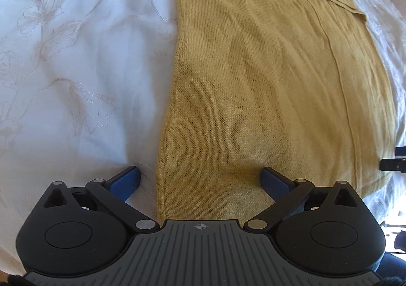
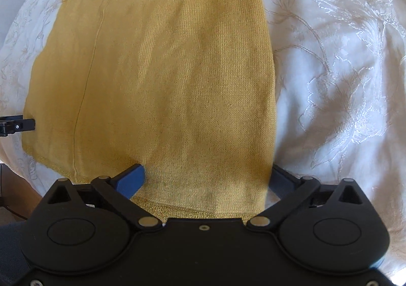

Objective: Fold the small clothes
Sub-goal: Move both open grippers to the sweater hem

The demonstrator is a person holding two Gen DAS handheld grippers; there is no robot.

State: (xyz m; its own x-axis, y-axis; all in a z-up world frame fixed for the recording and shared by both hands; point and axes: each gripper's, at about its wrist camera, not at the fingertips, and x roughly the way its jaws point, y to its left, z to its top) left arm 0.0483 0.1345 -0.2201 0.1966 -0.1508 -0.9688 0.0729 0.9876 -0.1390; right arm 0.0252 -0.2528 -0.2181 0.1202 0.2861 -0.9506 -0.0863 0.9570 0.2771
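Note:
A mustard-yellow knit garment (image 1: 266, 78) lies flat on a white embroidered bedspread (image 1: 76, 57), folded lengthwise with layered edges at its far end. My left gripper (image 1: 200, 179) is open over the garment's near left corner, its left finger (image 1: 129, 179) on the bedspread and its right finger on the cloth. In the right wrist view the same garment (image 2: 165, 70) fills the middle. My right gripper (image 2: 208, 179) is open over the near hem at the right corner, its right finger (image 2: 281, 179) at the garment's right edge.
The white bedspread (image 2: 342, 70) with floral stitching surrounds the garment. The other gripper's tip shows at the right edge of the left wrist view (image 1: 393, 164) and at the left edge of the right wrist view (image 2: 17, 126).

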